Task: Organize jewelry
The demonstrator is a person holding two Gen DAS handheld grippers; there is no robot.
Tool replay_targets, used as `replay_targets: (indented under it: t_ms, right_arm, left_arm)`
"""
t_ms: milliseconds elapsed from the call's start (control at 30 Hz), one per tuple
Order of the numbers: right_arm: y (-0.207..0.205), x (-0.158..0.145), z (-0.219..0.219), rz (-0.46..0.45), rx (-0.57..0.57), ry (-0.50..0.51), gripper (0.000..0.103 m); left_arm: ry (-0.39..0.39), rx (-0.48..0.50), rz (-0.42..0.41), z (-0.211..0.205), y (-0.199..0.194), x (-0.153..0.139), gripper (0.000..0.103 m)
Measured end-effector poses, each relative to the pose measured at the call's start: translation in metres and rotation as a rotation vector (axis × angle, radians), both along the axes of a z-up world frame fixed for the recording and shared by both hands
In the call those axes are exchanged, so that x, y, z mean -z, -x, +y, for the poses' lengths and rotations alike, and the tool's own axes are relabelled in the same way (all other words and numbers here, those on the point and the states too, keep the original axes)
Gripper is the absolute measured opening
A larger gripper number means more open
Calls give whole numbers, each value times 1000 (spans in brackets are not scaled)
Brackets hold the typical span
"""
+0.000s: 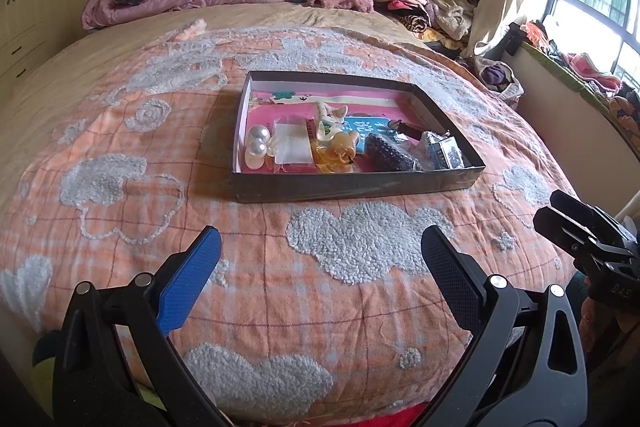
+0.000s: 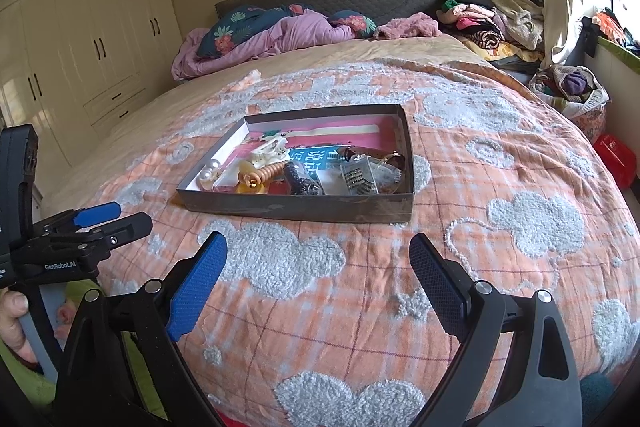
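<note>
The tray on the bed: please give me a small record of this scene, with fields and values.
surface: bed blanket, orange with white fluffy patches
tray: dark, shallow, lies flat on the blanket
tray contents: pearl clip, amber clip, other small items
left claw: open, empty, short of the tray
right claw: open, empty, short of the tray

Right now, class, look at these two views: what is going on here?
A person holds two grippers over a bed. The left gripper and the right gripper are both open and empty, hovering above the orange blanket. Ahead sits a shallow dark box holding jumbled jewelry: two large pearls, an amber hair claw and small packets. Nothing has been picked up yet.
</note>
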State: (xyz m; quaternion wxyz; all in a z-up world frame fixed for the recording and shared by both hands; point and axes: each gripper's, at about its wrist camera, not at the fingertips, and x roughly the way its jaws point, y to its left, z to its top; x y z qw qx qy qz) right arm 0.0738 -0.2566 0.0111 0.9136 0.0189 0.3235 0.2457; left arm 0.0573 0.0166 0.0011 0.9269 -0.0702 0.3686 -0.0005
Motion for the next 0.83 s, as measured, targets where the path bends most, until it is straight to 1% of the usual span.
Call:
replay_targets:
  t_ms: [67, 233, 333, 400, 500, 533, 600, 700, 767, 800, 833]
  right_arm:
    - [-1, 1, -2, 0, 7, 5, 92]
    - [-15, 5, -11, 10, 52, 21, 92]
    - [-29, 9, -22, 24, 104, 34, 92]
    - [-42, 13, -33, 31, 147, 46, 92]
    - [-76, 20, -58, 38, 249, 73, 92]
    - [-88, 24, -65, 42, 283, 95, 97]
    - [-121, 33, -87, 51, 383, 131, 99]
    - [-174, 57, -123, 118, 520, 195, 99]
    - [-203, 75, -143, 185, 580, 230, 99]
    - [-216, 85, -154, 215, 597, 222, 99]
    - [-225, 92, -162, 228, 610, 216, 99]
  left_arm:
    - [-2, 3, -2, 2, 0, 0, 93]
    - [0, -3, 33, 9, -5, 7, 93]
    - [-9, -52, 66, 19, -11, 14, 93]
    - [9, -80, 70, 32, -15, 17, 93]
    - [14, -184, 91, 65, -29, 21, 94]
    - [16, -252, 105, 87, -41, 25, 94]
    - [25, -364, 134, 125, -62, 34, 94]
    - [36, -526, 177, 185, -98, 53, 94]
    - [40, -639, 214, 222, -122, 67, 94]
    - [47, -682, 218, 236, -130, 73, 94]
    - [19, -730, 224, 247, -139, 80, 94]
